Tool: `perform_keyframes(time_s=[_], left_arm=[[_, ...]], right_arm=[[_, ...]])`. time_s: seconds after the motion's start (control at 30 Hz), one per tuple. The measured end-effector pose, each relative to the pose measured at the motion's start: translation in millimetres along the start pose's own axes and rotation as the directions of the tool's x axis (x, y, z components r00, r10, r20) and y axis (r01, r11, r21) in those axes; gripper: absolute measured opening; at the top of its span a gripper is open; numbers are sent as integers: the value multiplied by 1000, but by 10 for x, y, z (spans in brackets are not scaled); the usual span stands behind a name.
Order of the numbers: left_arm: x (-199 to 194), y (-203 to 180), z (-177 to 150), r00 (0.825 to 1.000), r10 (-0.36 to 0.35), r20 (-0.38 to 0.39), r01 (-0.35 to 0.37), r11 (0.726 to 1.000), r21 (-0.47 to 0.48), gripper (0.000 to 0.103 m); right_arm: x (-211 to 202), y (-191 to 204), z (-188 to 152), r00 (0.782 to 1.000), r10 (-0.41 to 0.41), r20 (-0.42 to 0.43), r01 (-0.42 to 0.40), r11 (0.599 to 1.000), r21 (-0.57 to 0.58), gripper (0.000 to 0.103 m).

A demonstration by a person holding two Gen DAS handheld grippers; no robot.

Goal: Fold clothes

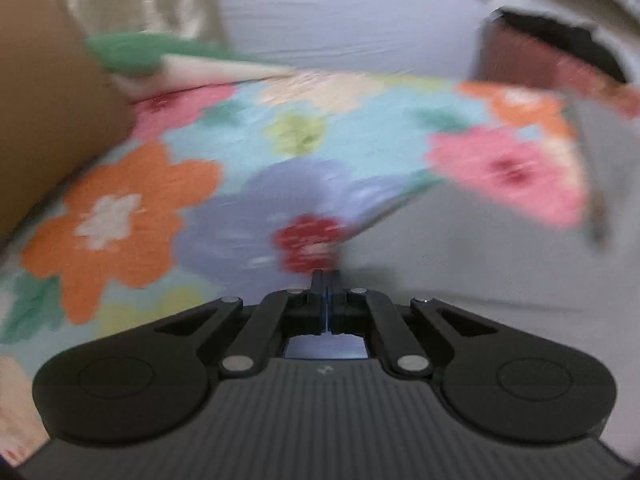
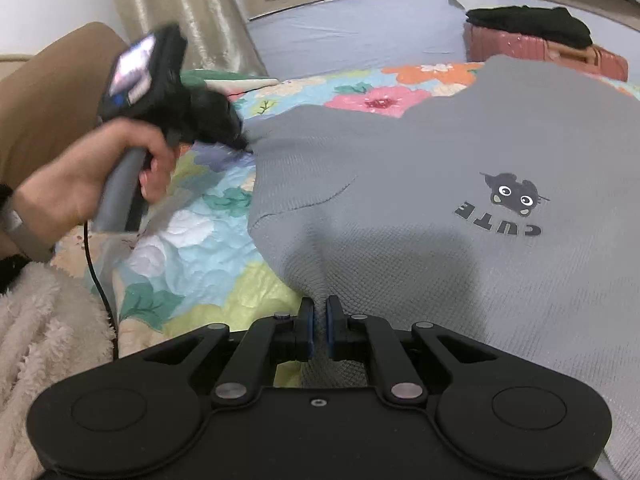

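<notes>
A grey T-shirt [image 2: 420, 184] with a black cat print and the word "CUTE" lies spread on a floral quilt [image 2: 208, 240]. My right gripper [image 2: 319, 316] is shut on the shirt's near edge, with fabric pinched between the pads. My left gripper [image 2: 244, 144], seen in the right wrist view, touches the shirt's far left corner. In the blurred left wrist view its jaws [image 1: 326, 288] are closed at the shirt's edge [image 1: 500, 248]; whether cloth is pinched does not show.
A pink suitcase [image 2: 548, 54] with a dark garment on top stands at the back right. A curtain [image 2: 180, 8] hangs at the back left. A white fleece blanket [image 2: 36, 320] lies at the near left. A brown cushion [image 1: 44, 120] sits to the left.
</notes>
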State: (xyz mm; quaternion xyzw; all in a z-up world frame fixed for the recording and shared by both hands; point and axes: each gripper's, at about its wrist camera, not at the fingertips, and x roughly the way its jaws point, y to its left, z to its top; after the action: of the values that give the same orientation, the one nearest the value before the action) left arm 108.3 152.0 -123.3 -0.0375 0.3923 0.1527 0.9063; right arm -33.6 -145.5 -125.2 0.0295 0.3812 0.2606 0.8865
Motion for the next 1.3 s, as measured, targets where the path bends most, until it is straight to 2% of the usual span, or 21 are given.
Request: perform_keyframes(time_s=[0.13, 0.23, 0.3, 0.4, 0.43, 0.47, 0.5, 0.57, 0.67, 0.8, 0.9, 1.0, 1.07, 1.13, 1.17, 1.23, 1.27, 1.3], left_arm=[[23, 152, 30, 1000, -21, -21, 19, 995, -96, 0], [-91, 143, 16, 997, -57, -59, 49, 992, -119, 4], [-204, 153, 10, 992, -99, -76, 89, 987, -133, 5], [-436, 57, -45, 982, -159, -100, 142, 977, -157, 23], [-533, -25, -73, 982, -160, -101, 145, 980, -135, 28], [-633, -132, -108, 984, -149, -95, 140, 986, -95, 31], [-746, -254, -140, 985, -151, -88, 146, 988, -55, 37], [-993, -528, -201, 979, -190, -72, 191, 981, 16, 43], [-1363, -958, -300, 952, -303, -35, 305, 947, 101, 49], [-1803, -1574, -496, 889, -456, -44, 455, 867, 202, 59], [-1978, -2059, -729, 818, -564, -115, 575, 792, 205, 63], [-2058, -2535, -1011, 762, -621, -184, 648, 728, 224, 63], [-2078, -2795, -1204, 733, -643, -220, 680, 692, 242, 63], [-2060, -2909, -1344, 703, -665, -253, 711, 666, 225, 63], [-2048, -2956, -1410, 686, -676, -269, 726, 653, 214, 63], [-2015, -3000, -1521, 668, -684, -292, 743, 634, 216, 64], [-2005, -3015, -1577, 666, -683, -301, 746, 624, 233, 64], [-2004, -3022, -1628, 670, -677, -305, 742, 618, 261, 64]], right_arm=[[-21, -14, 2, 1000, -15, -13, 15, 1000, 5, 9], [-5, -34, 1, 994, -89, -61, 90, 996, 19, 10], [-111, -49, 6, 994, -93, -57, 94, 995, 21, 17], [-271, -72, 15, 994, -99, -50, 100, 995, 24, 39], [-343, -81, 20, 993, -113, -45, 114, 993, 13, 53], [-458, -104, 33, 989, -143, -32, 143, 990, -5, 57], [-583, -149, 54, 986, -164, -19, 164, 986, -11, 57], [-848, -286, 94, 982, -190, 2, 190, 982, -3, 57], [-1341, -591, 138, 974, -223, 31, 222, 974, 34, 63], [-1974, -1175, 59, 948, -316, 49, 305, 940, 154, 67], [-2414, -1740, -94, 909, -416, -7, 397, 862, 314, 68], [-2827, -2384, -393, 886, -464, -21, 409, 758, 509, 69], [-3026, -2795, -659, 864, -503, -17, 392, 652, 649, 70], [-3158, -3156, -945, 849, -528, -39, 347, 499, 794, 70], [-3170, -3285, -1055, 855, -518, -39, 304, 438, 846, 70], [-3168, -3533, -1259, 874, -485, -19, 199, 322, 926, 70], [-3156, -3631, -1334, 880, -474, -16, 162, 270, 949, 70], [-3118, -3698, -1352, 878, -477, -24, 161, 248, 955, 70]])
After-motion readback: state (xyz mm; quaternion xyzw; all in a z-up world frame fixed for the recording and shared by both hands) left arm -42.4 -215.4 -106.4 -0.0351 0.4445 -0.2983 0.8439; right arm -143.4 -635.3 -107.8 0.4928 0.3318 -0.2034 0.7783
